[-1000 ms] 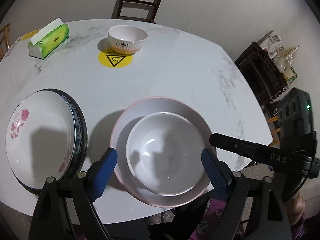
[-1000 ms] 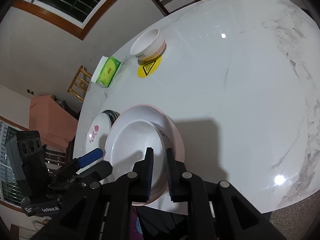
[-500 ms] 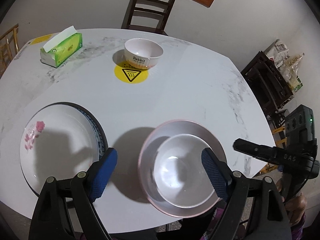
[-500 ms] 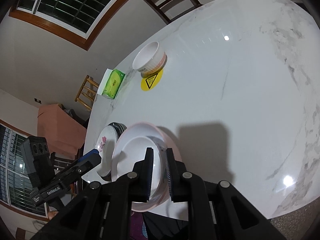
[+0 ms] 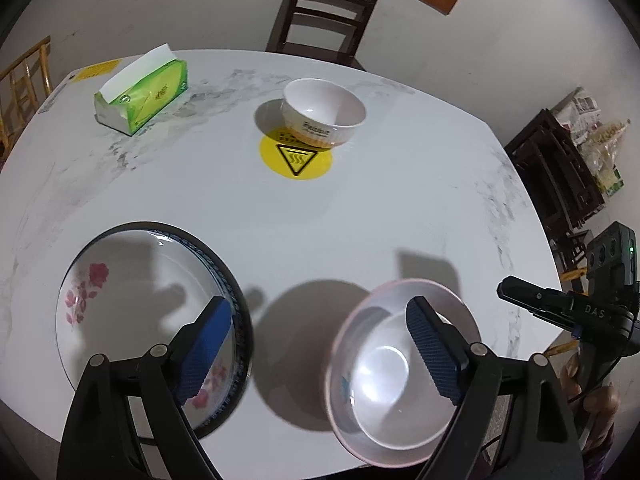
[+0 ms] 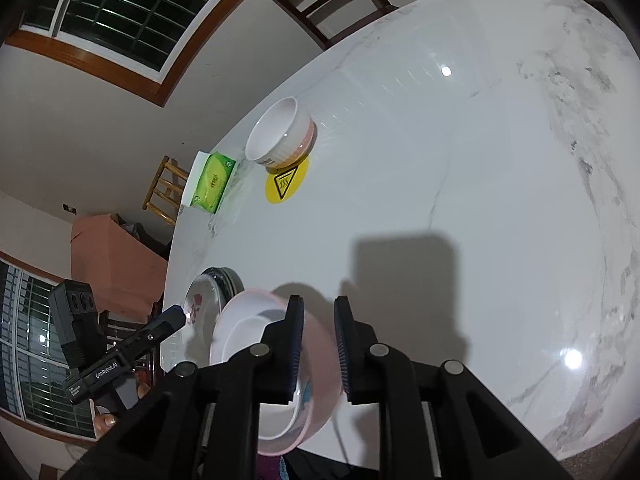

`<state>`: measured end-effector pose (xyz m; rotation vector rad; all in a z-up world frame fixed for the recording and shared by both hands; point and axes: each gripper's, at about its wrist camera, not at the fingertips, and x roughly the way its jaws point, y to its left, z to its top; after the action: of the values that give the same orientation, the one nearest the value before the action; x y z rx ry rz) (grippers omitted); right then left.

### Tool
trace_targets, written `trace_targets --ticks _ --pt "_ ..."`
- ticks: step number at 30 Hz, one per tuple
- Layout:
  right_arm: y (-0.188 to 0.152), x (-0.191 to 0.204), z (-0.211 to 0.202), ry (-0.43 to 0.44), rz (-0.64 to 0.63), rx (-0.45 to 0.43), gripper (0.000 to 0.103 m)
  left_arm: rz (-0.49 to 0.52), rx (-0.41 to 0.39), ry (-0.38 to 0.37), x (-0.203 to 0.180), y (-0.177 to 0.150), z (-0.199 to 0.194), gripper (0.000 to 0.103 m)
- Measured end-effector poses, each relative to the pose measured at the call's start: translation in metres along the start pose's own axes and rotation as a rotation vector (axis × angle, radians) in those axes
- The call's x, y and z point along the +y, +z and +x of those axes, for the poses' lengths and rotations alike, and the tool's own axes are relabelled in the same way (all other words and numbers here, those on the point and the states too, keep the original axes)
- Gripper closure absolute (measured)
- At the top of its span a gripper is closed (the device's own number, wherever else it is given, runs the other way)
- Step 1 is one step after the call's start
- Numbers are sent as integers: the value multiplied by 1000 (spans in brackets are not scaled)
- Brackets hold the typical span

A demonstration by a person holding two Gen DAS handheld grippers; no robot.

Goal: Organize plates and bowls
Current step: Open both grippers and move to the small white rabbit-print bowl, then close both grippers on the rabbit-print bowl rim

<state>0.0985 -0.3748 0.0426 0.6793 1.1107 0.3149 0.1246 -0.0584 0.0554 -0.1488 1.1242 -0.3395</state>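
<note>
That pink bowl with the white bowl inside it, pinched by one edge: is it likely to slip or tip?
Probably tricky. The pink bowl looks glossy and rigid, so the right gripper, its jaws clamping only the rim, could slip. It already hangs tilted. The white bowl nested inside sits loose, so it might slide. Both would probably chip if dropped on the table.

"DAS" on right tongs (image 5: 568, 308) body | "GenRobot.AI" on left tongs (image 6: 120, 364) body | heat-warning triangle on yellow sticker (image 5: 296, 159) | bowl (image 5: 324, 113) print unreadable
</note>
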Motion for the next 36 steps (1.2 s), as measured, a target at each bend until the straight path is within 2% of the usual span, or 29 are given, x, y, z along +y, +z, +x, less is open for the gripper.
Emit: trace_targets --ticks 12,17,26,33,36 --pt "64 -15 36 21 12 28 85 -36 27 42 27 43 29 16" --pt "100 -7 57 59 22 64 75 -25 42 35 36 74 48 16" --pt "160 17 103 20 -16 121 74 -59 103 -7 57 120 90 16" --pt "195 31 137 -10 -22 158 71 -47 99 4 56 154 111 15" --pt "206 42 149 -27 -40 158 66 -43 112 10 54 166 123 15"
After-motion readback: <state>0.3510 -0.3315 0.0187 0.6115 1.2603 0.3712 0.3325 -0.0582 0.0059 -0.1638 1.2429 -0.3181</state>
